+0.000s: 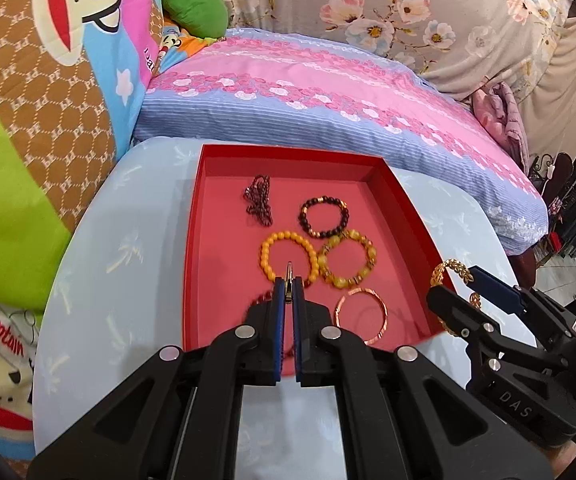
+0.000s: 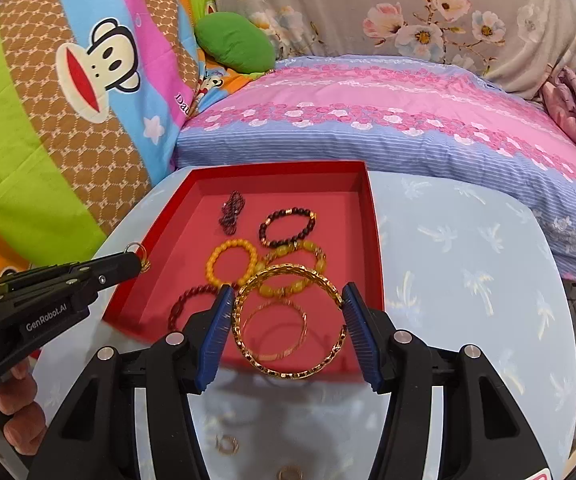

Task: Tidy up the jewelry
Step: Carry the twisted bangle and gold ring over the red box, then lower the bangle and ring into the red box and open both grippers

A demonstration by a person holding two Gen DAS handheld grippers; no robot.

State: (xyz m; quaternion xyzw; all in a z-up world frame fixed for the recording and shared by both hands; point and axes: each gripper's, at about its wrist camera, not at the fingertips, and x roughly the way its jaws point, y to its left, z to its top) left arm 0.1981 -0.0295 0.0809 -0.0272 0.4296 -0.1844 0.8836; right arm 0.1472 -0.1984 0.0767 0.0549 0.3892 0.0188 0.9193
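A red tray (image 1: 196,216) (image 2: 373,216) on a pale blue table holds several bracelets: a dark bead one (image 1: 323,217), an orange bead one (image 1: 288,254), a yellow one (image 1: 347,262), a thin copper bangle (image 1: 361,314), a dark red one (image 2: 192,300) and a dark chain (image 1: 259,199). My left gripper (image 1: 289,292) is shut on a small ring (image 2: 136,249), above the tray's near part. My right gripper (image 2: 288,328) is shut on a wide gold bangle (image 2: 288,322) and holds it over the tray's near right corner.
Two small rings (image 2: 227,444) (image 2: 289,473) lie on the table (image 2: 467,280) near me. A pink and blue pillow (image 1: 327,92) lies behind the tray. Patterned blankets (image 1: 28,120) rise at the left. The table's right half is bare.
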